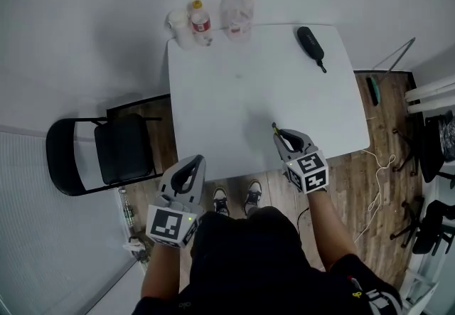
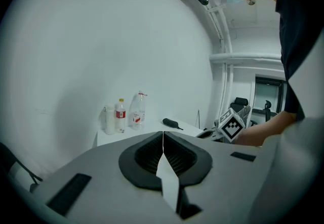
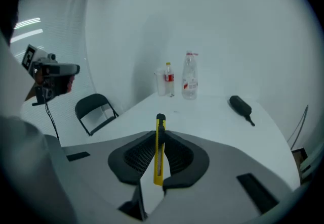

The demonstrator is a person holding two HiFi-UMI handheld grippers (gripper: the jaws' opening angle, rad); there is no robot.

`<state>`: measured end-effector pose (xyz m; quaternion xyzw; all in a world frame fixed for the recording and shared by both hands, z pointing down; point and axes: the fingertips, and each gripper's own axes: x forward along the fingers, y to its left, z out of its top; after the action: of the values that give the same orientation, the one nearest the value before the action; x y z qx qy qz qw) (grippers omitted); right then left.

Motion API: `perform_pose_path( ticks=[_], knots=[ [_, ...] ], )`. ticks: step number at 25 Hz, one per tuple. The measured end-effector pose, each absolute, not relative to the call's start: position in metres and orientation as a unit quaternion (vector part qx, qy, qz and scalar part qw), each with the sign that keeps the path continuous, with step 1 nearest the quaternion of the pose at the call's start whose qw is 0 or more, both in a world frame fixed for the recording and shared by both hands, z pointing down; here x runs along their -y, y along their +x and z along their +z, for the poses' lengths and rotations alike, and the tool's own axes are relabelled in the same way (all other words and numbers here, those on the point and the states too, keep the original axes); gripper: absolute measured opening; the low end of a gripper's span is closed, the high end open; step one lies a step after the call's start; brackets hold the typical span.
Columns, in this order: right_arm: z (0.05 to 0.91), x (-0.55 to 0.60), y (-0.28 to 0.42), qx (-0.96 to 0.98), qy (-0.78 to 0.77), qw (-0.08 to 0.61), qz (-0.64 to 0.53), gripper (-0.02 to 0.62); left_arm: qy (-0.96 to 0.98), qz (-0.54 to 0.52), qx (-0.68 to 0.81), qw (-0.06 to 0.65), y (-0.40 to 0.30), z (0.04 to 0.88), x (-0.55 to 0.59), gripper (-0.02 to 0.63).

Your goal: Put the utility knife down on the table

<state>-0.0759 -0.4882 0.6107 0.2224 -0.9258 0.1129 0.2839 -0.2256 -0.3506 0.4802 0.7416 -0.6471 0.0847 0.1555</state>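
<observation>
A slim yellow utility knife (image 3: 159, 149) with a black tip stands on edge between the jaws of my right gripper (image 3: 160, 139), which is shut on it. From the head view, that right gripper (image 1: 283, 137) hovers over the near right part of the white table (image 1: 234, 114), with the utility knife (image 1: 274, 129) poking out ahead of it. My left gripper (image 1: 190, 173) is held off the table's near left corner, and its jaws are pressed together with nothing between them. The left gripper (image 2: 163, 139) points toward the table.
At the table's far edge stand a small red-labelled bottle (image 1: 200, 22), a large clear bottle (image 1: 238, 8) and a white cup (image 1: 178, 24). A black oblong object (image 1: 311, 41) lies at the far right. A black folding chair (image 1: 106, 151) stands left of the table.
</observation>
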Motion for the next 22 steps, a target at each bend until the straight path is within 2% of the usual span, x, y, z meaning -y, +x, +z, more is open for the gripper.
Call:
perform_pose_path(
  ticks=[11, 22],
  knots=[
    [0.731, 0.490, -0.075, 0.867, 0.175, 0.454, 0.106, 0.064, 0.715, 0.107, 0.669, 0.173, -0.231, 0.499, 0.351, 0.023],
    [0.755, 0.476, -0.068, 0.848, 0.174, 0.489, 0.109, 0.066, 0.708, 0.102, 0.674, 0.185, -0.237, 0.507, 0.337, 0.023]
  ],
)
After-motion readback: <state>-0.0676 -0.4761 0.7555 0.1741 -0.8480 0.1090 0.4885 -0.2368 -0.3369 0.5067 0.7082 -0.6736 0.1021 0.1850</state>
